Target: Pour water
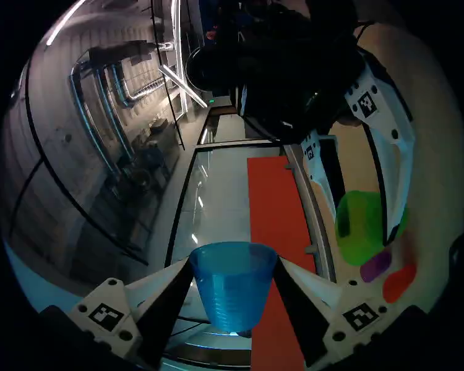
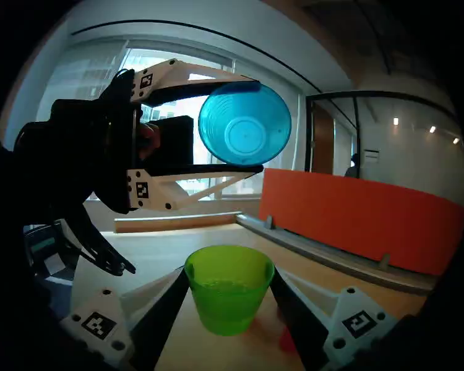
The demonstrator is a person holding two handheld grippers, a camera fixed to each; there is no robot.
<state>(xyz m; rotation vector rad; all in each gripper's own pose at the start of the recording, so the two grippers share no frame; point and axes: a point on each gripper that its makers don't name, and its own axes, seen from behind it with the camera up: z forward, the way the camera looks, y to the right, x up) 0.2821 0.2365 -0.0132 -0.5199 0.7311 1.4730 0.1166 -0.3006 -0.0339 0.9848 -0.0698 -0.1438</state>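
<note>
Two cups, one to each gripper. My left gripper (image 1: 233, 264) pinches the blue cup (image 1: 233, 290): in the left gripper view the cup sits right between the two fingers near their tips, each finger pressed against a side of its wall, its rim toward the top of the picture. In the right gripper view that gripper hangs farther off, turned on its side, with one finger above the blue cup and one below. The cup lies tipped over with its round base facing this camera, in the air above the table (image 2: 170, 247) and higher in the picture than the green cup (image 2: 229, 297). My right gripper (image 2: 229, 275) pinches the green cup the same way, a finger tight on either side of its upper half. This cup is upright and low over the table; whether it touches the wood I cannot tell. A level line shows partway up the green wall, as of liquid inside. The two cups are apart, not touching. Behind them an orange panel (image 2: 368, 216) runs along the far edge of the table, with windows (image 2: 90, 74) beyond
</note>
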